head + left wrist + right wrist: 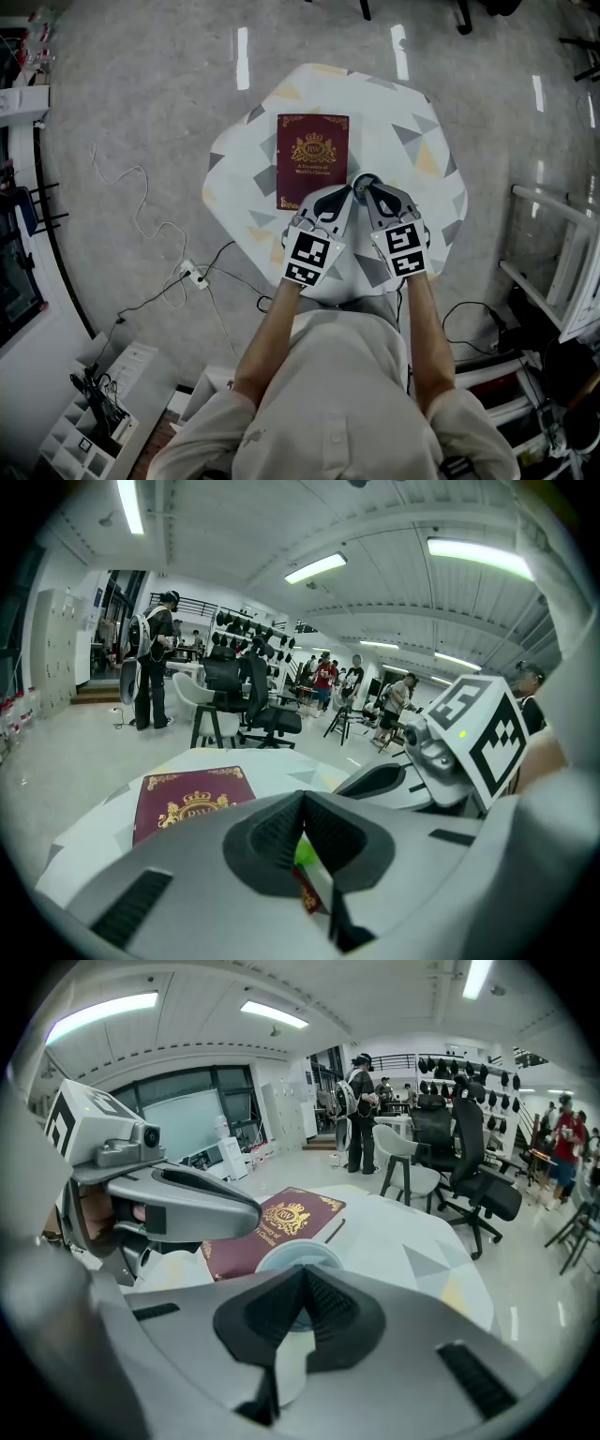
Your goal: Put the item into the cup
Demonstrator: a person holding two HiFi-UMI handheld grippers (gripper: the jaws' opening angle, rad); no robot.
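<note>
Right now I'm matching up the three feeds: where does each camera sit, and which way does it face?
Head view: on the head, facing steeply down at table, book, cup; forearms, left tool, right tool show.
Left gripper view: on the left tool, facing along its jaws, shut on a green item; right tool at right.
Right gripper view: on the right tool, facing along its jaws, shut on the cup; left tool at left.
All share the book.
</note>
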